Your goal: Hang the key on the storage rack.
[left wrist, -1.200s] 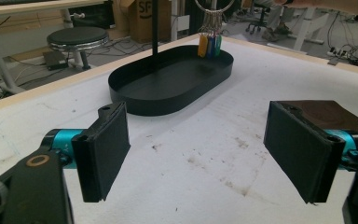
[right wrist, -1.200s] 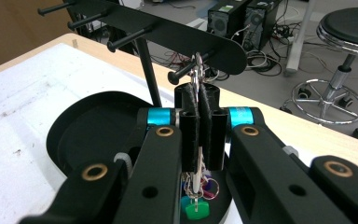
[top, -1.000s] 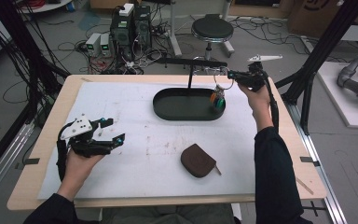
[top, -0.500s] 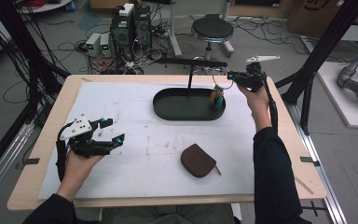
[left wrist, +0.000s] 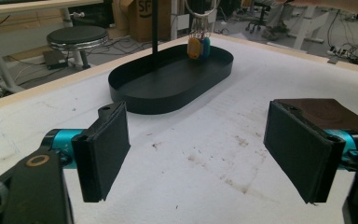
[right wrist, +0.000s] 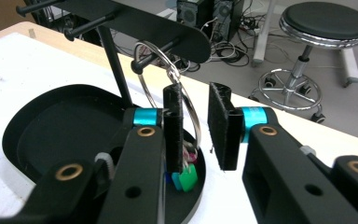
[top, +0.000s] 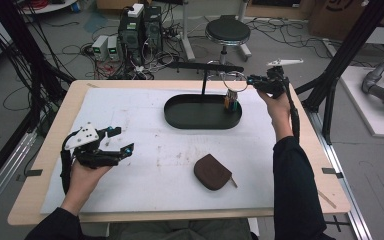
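The right gripper (right wrist: 196, 128), jaws just opening, frees the key ring (right wrist: 168, 88) hanging on the stand's peg (right wrist: 154, 53); the left gripper (left wrist: 205, 154) gapes empty.

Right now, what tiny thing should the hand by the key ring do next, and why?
Probably draw the right gripper straight back. The key ring already hangs on the stand's peg, and the fingers, just opening, no longer squeeze it, though the ring sits between them.

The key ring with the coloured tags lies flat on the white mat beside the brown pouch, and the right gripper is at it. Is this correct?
Not quite. The key ring hangs from a peg of the black stand, its tags over the black tray, far from the brown pouch. The right gripper view shows it. The right gripper is indeed at it.
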The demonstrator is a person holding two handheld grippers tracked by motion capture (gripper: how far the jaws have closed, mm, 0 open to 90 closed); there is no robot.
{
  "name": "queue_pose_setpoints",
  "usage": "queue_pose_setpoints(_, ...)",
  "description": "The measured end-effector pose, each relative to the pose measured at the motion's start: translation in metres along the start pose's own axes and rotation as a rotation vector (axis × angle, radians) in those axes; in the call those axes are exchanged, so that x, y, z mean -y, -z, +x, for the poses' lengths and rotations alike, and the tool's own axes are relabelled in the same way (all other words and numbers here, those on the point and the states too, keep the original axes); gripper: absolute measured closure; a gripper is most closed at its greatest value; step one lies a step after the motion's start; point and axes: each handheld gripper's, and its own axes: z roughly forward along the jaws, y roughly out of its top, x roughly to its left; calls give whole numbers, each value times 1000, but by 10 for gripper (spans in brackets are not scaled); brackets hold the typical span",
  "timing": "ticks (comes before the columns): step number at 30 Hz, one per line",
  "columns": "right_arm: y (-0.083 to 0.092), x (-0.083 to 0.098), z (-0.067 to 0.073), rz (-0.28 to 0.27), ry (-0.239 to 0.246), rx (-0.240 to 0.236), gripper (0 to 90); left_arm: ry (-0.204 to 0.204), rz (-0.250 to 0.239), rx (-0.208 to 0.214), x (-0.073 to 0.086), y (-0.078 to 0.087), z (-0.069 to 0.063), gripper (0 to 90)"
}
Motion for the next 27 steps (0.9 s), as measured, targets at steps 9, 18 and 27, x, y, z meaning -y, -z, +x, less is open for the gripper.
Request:
queue_pose_setpoints(9,28,-3,6,0,49,-5,619,1,4,7,-6,-5,1,222)
queue_pose_setpoints(18,75,13,25,-55,66,-36,506,-2,23,23,-18,-17,2,222)
queue_pose_setpoints(27,119,49,45,-140,44,-83,428,0,18,18,-29,-26,8,222)
